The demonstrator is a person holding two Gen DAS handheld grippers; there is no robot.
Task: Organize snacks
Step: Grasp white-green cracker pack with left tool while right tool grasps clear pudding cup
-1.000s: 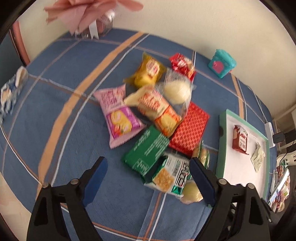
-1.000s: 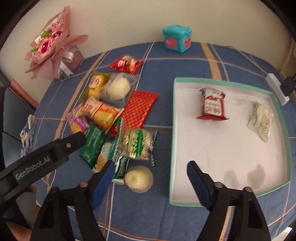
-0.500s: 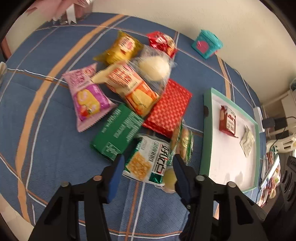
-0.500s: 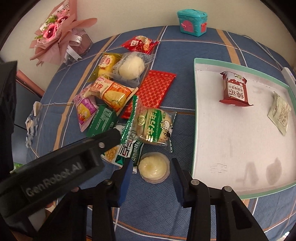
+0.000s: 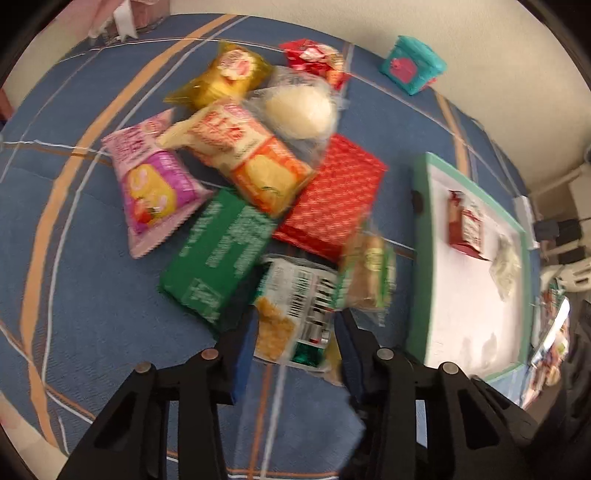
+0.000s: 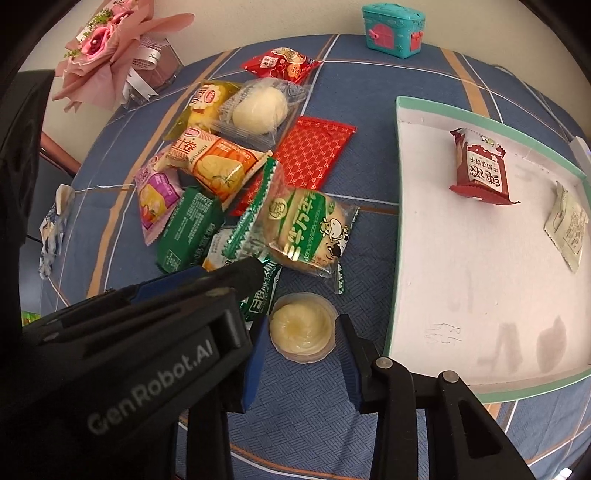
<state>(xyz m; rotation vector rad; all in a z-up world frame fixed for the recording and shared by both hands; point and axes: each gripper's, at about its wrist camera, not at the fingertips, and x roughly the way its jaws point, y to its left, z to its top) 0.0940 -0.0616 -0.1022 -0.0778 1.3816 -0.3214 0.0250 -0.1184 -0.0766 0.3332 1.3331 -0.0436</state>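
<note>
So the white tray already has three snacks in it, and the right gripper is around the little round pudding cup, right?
Not three: the right wrist view shows two snacks in the white tray, a red packet and a pale packet. The right gripper is around the pudding cup.

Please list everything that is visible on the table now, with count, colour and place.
cracker pack: one, white-green, near edge of the pile
other packets: eight, mixed colours, piled left of tray
jelly cup: one, pale yellow, nearest
tray: one, white, green rim, right
packet: one, dark red, in tray
sachet: one, pale, in tray
box: one, teal, far edge
bouquet: one, pink, far left
left gripper: black, blue pads, just closing around cracker pack
right gripper: shut on jelly cup
</note>
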